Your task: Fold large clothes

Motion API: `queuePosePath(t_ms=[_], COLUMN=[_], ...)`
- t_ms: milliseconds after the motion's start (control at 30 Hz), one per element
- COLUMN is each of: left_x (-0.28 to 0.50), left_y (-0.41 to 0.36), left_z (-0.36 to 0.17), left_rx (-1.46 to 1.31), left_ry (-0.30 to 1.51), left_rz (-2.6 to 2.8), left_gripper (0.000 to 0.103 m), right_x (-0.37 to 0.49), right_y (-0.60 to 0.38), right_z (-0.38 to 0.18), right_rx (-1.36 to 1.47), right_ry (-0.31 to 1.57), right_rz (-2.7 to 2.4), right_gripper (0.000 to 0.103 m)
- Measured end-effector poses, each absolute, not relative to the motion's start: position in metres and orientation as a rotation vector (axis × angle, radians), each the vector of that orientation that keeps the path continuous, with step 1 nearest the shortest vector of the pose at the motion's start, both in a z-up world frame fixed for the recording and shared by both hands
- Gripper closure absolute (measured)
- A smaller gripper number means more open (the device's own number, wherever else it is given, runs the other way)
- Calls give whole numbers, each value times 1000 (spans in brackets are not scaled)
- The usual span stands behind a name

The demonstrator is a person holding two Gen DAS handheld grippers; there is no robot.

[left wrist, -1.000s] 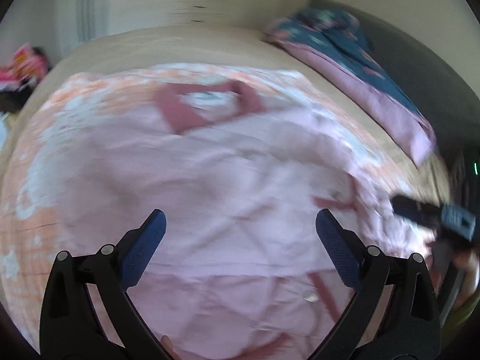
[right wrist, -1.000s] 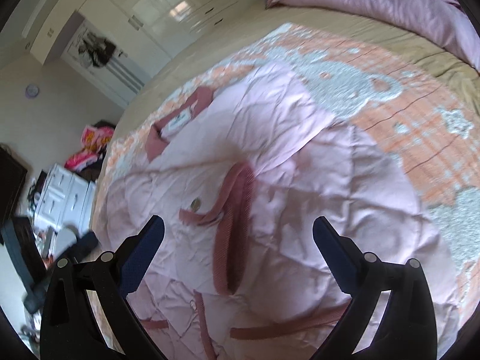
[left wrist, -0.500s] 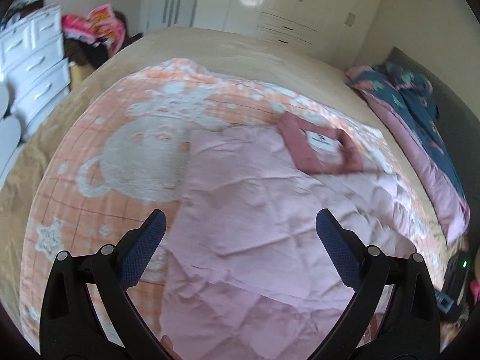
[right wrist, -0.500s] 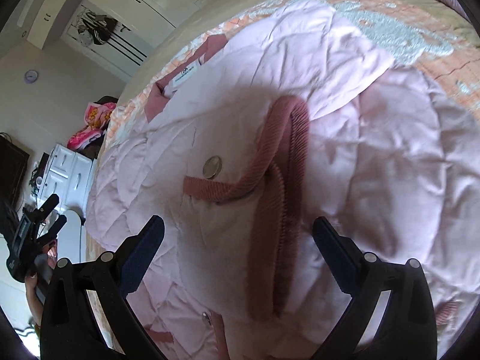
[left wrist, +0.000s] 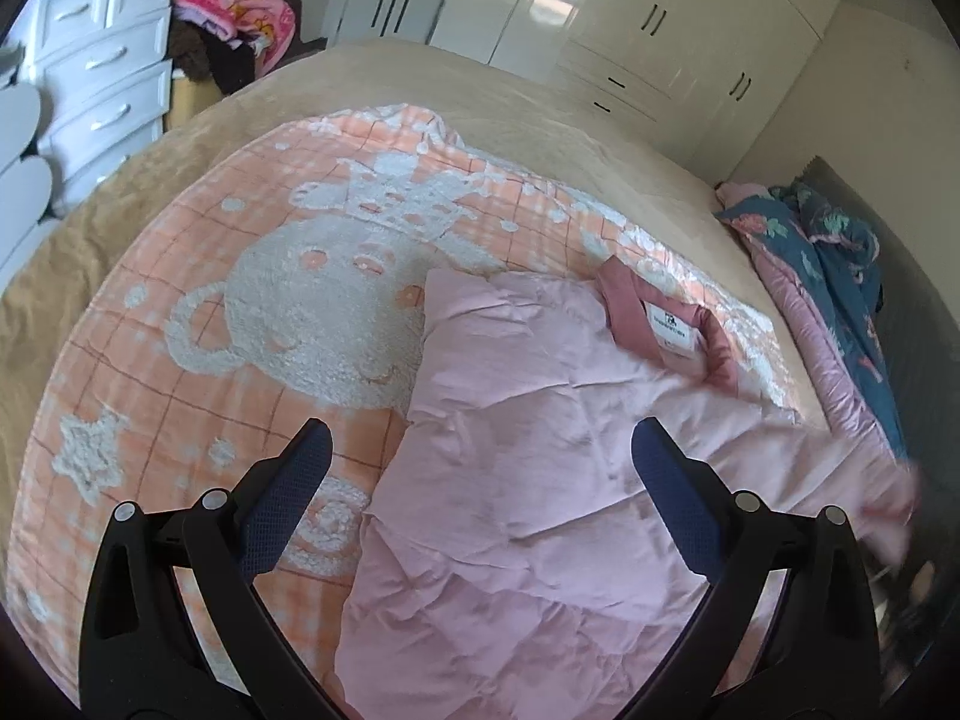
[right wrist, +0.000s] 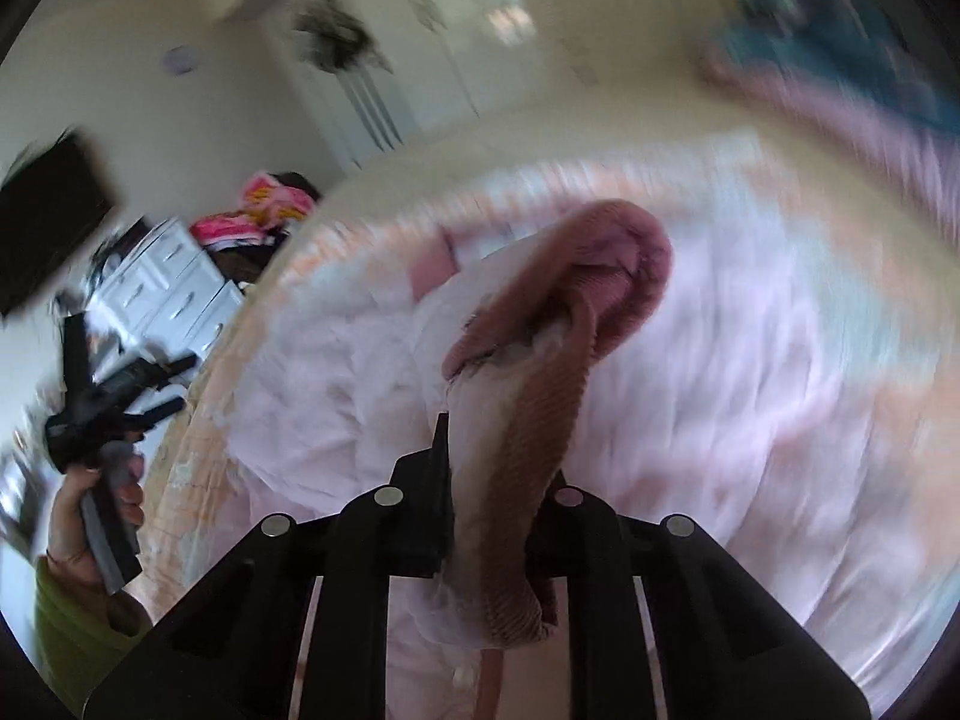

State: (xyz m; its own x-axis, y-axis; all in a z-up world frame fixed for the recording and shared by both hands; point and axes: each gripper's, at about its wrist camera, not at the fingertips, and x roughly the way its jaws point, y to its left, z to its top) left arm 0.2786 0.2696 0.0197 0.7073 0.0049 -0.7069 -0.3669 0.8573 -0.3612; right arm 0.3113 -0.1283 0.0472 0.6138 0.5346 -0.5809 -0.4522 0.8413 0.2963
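Far left, in the left wrist view: white drawers (left wrist: 102, 78) against the wall, a heap of bright pink cloth (left wrist: 234, 6) beside them. On the tan bed (left wrist: 90, 228), an orange blanket (left wrist: 180, 360) with a white crowned bear figure. Left tongs (left wrist: 480, 462) gaping wide above blanket and garment, nothing between the blue pads (left wrist: 288, 504). Right of the bear, lying on the blanket: the pink quilted jacket (left wrist: 510, 480), spread flat, darker pink collar (left wrist: 666, 324) with a white label toward the far side. Further right, a dark blue and pink duvet (left wrist: 840, 276) along the bed's edge. In the blurred right wrist view: a hand (right wrist: 90, 516) at far left gripping the other tool's handle, above a green sleeve (right wrist: 72, 636). Right tongs (right wrist: 498, 480) just snapped closed, clamped on the jacket's ribbed dark pink cuff (right wrist: 540, 408), the sleeve drawn up off the garment.
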Motion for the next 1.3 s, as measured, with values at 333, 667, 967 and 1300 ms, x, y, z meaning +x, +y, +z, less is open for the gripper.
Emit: queuePosePath(t_ms=[333, 667, 967, 1300], left_x=[292, 309, 317, 326], left_y=[247, 212, 201, 187], left_z=[18, 3, -12, -48], left_rx=[-470, -381, -412, -358], left_ry=[761, 815, 847, 960], left_rz=[153, 92, 29, 46], left_gripper=[9, 9, 43, 43], right_x=[367, 387, 389, 380], right_y=[-122, -126, -124, -133], right_z=[60, 7, 0, 16], right_rx=[-58, -19, -48, -110], right_ry=[687, 798, 815, 743], right_rz=[485, 429, 383, 311], right_gripper=[88, 86, 73, 48])
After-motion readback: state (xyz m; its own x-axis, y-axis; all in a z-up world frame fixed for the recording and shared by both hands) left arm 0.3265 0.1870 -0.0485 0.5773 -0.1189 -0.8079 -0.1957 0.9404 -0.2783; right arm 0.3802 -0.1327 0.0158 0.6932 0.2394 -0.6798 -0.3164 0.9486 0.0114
